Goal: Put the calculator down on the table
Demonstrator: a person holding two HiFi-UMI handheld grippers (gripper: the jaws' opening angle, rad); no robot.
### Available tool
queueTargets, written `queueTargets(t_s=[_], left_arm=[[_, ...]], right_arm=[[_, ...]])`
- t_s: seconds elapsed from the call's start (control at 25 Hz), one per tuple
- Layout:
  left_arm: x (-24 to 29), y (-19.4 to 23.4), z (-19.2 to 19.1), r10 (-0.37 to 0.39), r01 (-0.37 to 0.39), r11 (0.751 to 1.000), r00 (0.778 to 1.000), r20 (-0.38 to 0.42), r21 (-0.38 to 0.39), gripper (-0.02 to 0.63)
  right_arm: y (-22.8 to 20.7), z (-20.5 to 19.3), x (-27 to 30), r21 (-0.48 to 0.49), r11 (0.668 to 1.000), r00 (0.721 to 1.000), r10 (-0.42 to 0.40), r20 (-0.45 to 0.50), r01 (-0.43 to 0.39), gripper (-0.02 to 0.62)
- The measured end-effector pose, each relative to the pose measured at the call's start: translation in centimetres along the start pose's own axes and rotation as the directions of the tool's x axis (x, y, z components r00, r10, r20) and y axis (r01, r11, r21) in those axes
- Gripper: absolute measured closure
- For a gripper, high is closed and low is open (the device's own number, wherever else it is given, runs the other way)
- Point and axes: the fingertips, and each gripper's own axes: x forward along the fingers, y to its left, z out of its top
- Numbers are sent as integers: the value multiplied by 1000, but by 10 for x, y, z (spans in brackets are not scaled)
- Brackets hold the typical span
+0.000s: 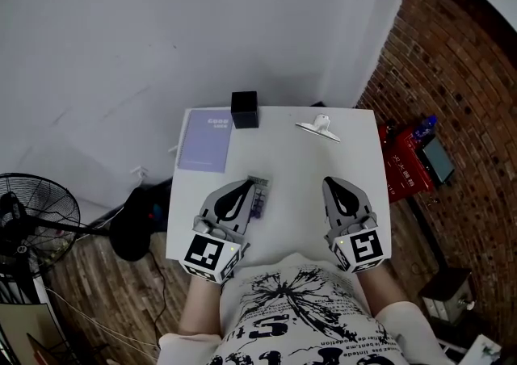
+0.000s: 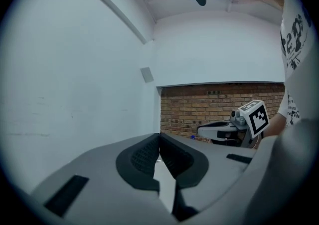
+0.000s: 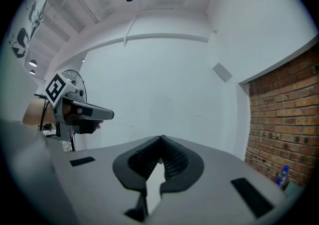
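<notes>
In the head view the calculator (image 1: 259, 196), small and dark with purple keys, lies flat on the white table (image 1: 295, 169). My left gripper (image 1: 245, 186) hovers just left of it and partly over it, jaws shut with nothing between them. My right gripper (image 1: 330, 182) is over the table's right half, also shut and empty. In the left gripper view the left gripper (image 2: 159, 138) has its pads meeting at the tips, and the right gripper (image 2: 219, 130) shows beyond. The right gripper view has the right gripper (image 3: 160, 142) closed, with the left gripper (image 3: 82, 112) off to the left.
A lilac notebook (image 1: 205, 140) lies at the table's far left, a black cube (image 1: 244, 109) stands at the far edge, and a white flat object (image 1: 318, 127) sits far right. A fan (image 1: 32, 218) stands on the floor left. A red box (image 1: 406, 163) sits by the brick wall.
</notes>
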Motion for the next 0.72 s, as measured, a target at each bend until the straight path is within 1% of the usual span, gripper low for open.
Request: queueTargets(t_s=[0.44,0.72], left_arm=[[-5,10,-3,7,-7,1000,1000,1,-15,592],[-1,13,-6,12,-12,1000,1000,-12,-20,592]], right_arm=[[7,-4,5,1,1000,1000,6,-20,-6,583],[11,-6,8,22,999,999,36,-7,-36,583]])
